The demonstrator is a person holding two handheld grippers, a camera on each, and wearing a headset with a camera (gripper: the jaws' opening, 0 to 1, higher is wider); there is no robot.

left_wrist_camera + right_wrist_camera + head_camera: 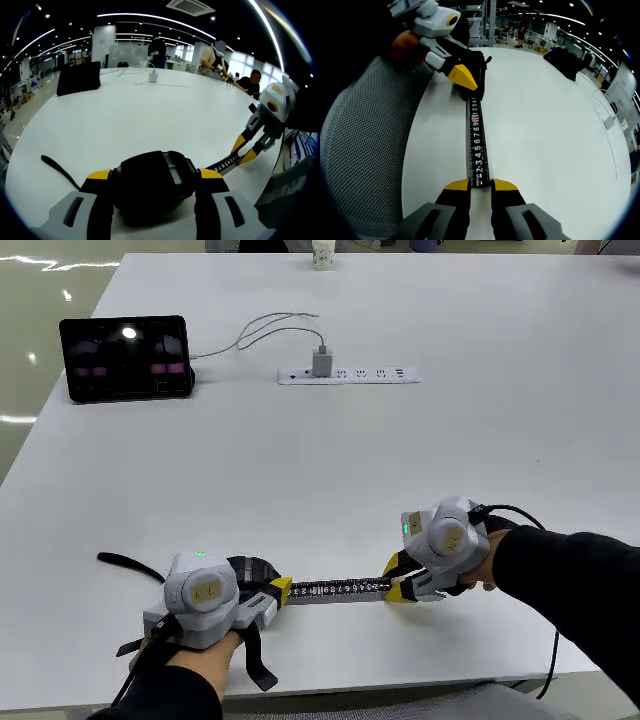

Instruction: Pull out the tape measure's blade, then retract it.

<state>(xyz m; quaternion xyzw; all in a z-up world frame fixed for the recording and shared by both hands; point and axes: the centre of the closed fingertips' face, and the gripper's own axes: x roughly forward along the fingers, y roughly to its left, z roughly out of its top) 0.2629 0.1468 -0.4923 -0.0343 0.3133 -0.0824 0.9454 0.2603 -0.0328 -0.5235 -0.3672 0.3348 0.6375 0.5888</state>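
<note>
Tape case (152, 182) btwn L jaws; blade tip (479, 181) prob. pinched in R jaws.

The tape measure case (150, 192) is black, and its blade (476, 140) black too, marked with white numerals. The left gripper (155, 175) and the right gripper (481, 186) are pale grey, with black jaws tipped yellow — the table (400, 460) is plain white.

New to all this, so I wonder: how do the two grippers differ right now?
The left gripper holds the black tape measure case; the right gripper holds the end of the blade. The left gripper's jaws stand wide apart; the right gripper's nearly meet. Both have yellow jaw tips.
</note>
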